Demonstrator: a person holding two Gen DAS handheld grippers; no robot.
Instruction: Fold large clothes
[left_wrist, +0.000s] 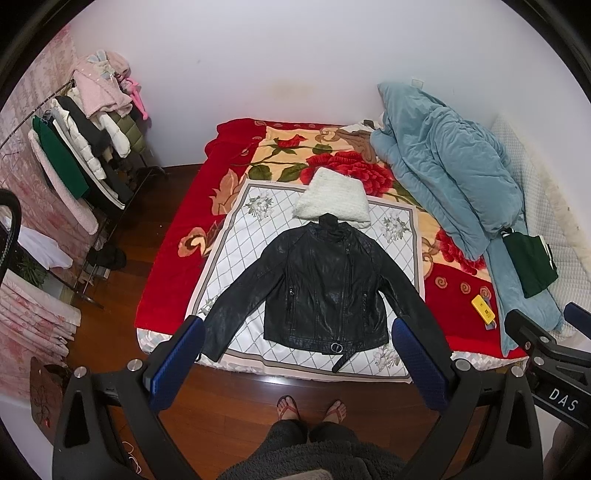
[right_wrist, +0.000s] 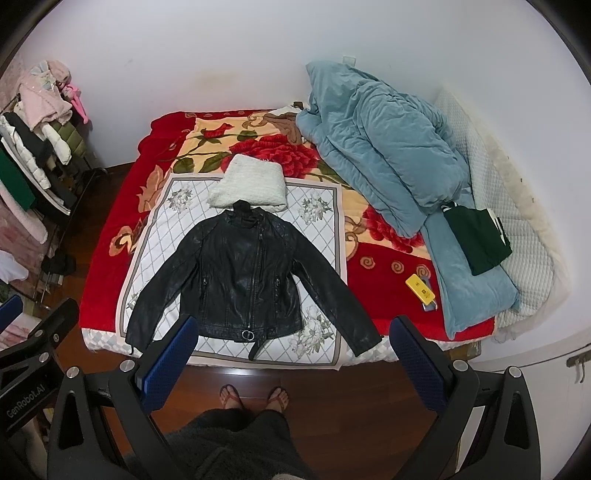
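Observation:
A black leather jacket (left_wrist: 325, 284) lies flat, front up, sleeves spread, on a white patterned cloth (left_wrist: 247, 221) on the bed; it also shows in the right wrist view (right_wrist: 240, 273). A folded white fluffy garment (left_wrist: 332, 199) sits just beyond its collar. My left gripper (left_wrist: 299, 332) is open and empty, held above the floor in front of the bed's near edge. My right gripper (right_wrist: 293, 332) is open and empty, beside the left one at the same height.
A blue quilt (left_wrist: 454, 177) is heaped on the bed's right side with a dark green bag (left_wrist: 532, 262) and a yellow device (left_wrist: 484, 310). A clothes rack (left_wrist: 81, 147) stands left. The person's feet (left_wrist: 310, 406) stand on the wooden floor.

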